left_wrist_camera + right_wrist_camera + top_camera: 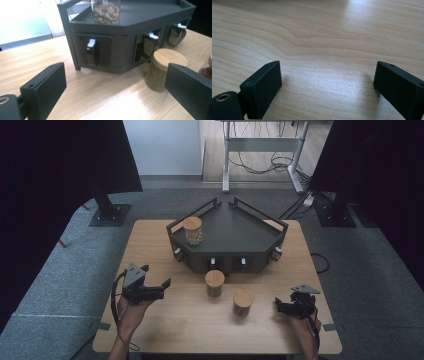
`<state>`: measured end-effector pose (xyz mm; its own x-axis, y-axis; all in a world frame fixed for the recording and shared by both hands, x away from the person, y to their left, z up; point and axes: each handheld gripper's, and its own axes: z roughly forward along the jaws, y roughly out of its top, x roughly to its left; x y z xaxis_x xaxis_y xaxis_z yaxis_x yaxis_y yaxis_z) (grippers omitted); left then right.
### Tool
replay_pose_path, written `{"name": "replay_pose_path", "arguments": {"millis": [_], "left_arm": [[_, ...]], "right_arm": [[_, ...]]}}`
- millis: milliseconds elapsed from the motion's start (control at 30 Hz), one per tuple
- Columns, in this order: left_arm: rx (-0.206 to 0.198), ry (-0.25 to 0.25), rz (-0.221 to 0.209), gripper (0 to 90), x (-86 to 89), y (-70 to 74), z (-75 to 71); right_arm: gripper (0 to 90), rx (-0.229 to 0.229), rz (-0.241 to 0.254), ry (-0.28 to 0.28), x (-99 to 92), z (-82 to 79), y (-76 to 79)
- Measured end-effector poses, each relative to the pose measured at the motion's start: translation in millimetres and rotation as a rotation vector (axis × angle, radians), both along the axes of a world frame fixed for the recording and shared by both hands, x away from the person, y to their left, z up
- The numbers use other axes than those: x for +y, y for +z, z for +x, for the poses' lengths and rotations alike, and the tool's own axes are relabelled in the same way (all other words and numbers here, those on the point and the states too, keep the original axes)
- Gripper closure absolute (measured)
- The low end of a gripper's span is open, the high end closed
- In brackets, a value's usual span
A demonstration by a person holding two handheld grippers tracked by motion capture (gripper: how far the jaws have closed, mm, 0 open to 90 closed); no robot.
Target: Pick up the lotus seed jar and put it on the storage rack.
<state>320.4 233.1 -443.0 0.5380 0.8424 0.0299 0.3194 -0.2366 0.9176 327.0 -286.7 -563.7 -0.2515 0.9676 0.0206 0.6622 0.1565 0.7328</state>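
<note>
Wood table [165, 320], dark rack [235, 237] behind. Your left claw [113, 85] spread, empty, facing green jar [162, 70]: glass, rigid, slick, breakable. Grip body below lid. Right claw [327, 82] spread, empty.

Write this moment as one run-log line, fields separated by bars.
left hand-held gripper: open, facing green-filled jar | right hand-held gripper: open, above bare table | nut jar: on rack
</note>
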Motion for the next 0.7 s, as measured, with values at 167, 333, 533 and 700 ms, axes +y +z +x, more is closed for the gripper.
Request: {"name": "replay_pose_path", "arguments": {"millis": [167, 333, 533, 700], "left_arm": [[0.012, 0.009, 0.012, 3.7, 2.7, -9.8, -8.0], [0.020, 0.015, 0.013, 3.9, 7.1, -15.0, -14.8], [0.026, 0.012, 0.014, 4.2, 7.4, -22.4, -24.6], [0.039, 0.010, 0.028, 4.3, 5.5, -31.7, -31.0]], "right_arm": [[7.3, 0.000, 0.000, 0.000, 0.0, 0.0, 0.0], [7.3, 0.000, 0.000, 0.000, 0.0, 0.0, 0.0], [7.3, 0.000, 0.000, 0.000, 0.0, 0.0, 0.0], [7.3, 0.000, 0.000, 0.000, 0.0, 0.0, 0.0]]}}
